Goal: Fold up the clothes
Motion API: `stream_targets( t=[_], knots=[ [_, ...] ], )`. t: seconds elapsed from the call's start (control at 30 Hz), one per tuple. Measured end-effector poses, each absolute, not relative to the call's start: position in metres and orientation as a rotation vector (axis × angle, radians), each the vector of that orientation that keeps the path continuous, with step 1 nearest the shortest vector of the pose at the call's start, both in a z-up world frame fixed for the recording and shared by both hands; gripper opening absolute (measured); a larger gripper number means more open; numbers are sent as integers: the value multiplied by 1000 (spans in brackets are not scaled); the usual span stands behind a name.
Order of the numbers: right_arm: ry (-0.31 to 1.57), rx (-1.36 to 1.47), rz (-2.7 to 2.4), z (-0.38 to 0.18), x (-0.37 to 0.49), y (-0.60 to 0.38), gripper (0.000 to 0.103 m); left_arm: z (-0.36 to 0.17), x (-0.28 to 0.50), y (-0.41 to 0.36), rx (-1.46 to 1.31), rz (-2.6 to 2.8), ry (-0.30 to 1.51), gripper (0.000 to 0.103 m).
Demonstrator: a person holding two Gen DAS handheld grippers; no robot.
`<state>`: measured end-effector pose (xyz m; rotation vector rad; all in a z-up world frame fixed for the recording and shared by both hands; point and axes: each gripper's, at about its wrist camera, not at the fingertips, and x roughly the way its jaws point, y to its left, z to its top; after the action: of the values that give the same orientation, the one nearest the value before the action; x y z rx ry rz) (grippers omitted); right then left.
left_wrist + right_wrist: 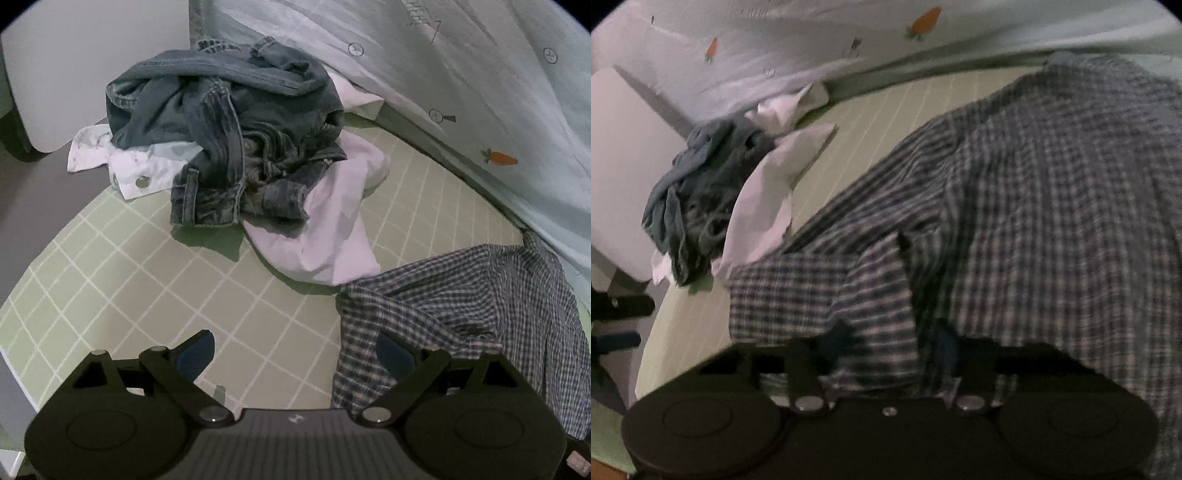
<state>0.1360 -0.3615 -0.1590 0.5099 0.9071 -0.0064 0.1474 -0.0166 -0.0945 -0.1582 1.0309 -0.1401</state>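
We note a green gridded mat (122,266) beside a carrot-print sheet (461,92). Left wrist view: left gripper (295,354) jaws wide apart, empty; jeans (221,136) heaped on white garment (332,229). Right wrist view: right gripper (890,354) fingers pinch the checked shirt (1034,206). We advise gripping the hem squarely. No containers visible.

- Left gripper (295,354): pitched steeply downward, jaws spread wide, nothing between the blue pads (195,354).
- Right gripper (892,350): pitched downward, jaws drawn narrow, with checked fabric bunched between the fingers (842,339).
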Motion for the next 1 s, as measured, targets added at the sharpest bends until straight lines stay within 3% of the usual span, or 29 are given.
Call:
stream_targets(
  t=[0.1, 0.17, 0.53, 0.73, 0.83, 0.9, 1.0],
  knots=[
    [861, 496, 20, -151, 125, -361, 9, -92, 143, -21, -140, -155, 1023, 94],
    [810, 515, 26, -140, 117, -366, 6, -90, 140, -24, -130, -170, 1018, 94],
    [432, 689, -368, -82, -13, -466, 4, -66, 95, -57, -55, -266, 958, 94],
    [527, 653, -659, -103, -90, -521, 4, -56, 44, -99, -59, -339, 899, 97],
    [620, 667, -691, -123, -116, -542, 19, -49, 12, -128, -49, -358, 846, 100],
    [665, 679, -658, -132, -126, -552, 44, -48, -8, -150, -48, -358, 835, 101],
    [702, 684, -563, -137, -129, -563, 57, -47, -32, -178, -62, -351, 846, 101]
  ],
)
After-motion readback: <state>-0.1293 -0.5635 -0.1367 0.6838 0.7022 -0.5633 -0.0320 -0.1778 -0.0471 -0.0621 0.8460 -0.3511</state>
